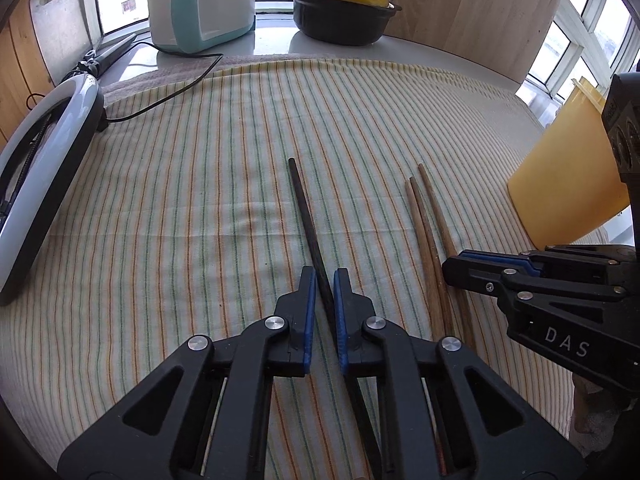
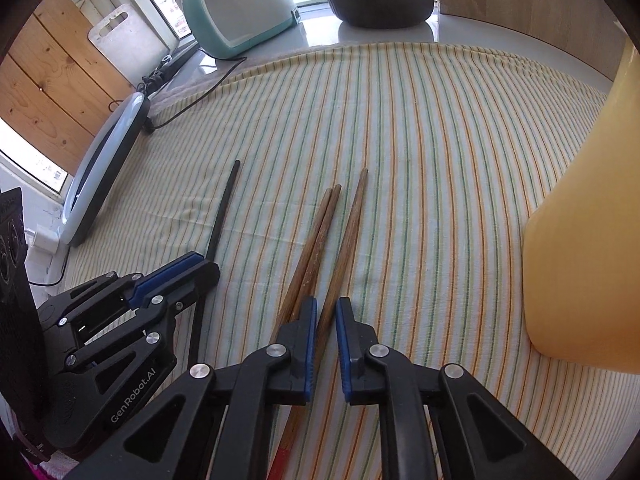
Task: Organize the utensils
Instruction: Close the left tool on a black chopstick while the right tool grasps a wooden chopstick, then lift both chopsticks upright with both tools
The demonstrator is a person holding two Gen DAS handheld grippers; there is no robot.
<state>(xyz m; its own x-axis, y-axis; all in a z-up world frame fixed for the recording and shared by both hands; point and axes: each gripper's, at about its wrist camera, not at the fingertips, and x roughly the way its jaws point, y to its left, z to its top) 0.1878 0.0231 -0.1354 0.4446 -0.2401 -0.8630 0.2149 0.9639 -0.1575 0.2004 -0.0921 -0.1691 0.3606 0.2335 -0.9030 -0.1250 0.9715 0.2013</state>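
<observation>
Nearest the left cam: left tongs, jaws narrowed around the black chopstick w/ a sliver of gap each side, so not clamped yet. Right tongs likewise straddle one of the three brown wooden chopsticks, pads close but apart, gripping nothing as far as I can tell. All four sticks lie flat on the striped cloth over the surface, black one apart to the left of the brown group, tips pointing away. Handling, my guess: light, stiff, thin, smooth; likely to roll or pivot if pinched off-centre, so take hold around mid-length or toward the thicker near end, and close squarely. Containers: yellow plastic cup near the brown sticks on the right, prob. the holder; inside not visible. Black pot w/ yellow lid at the back, lid on, contents hidden. Teal-and-white appliance beside it.
</observation>
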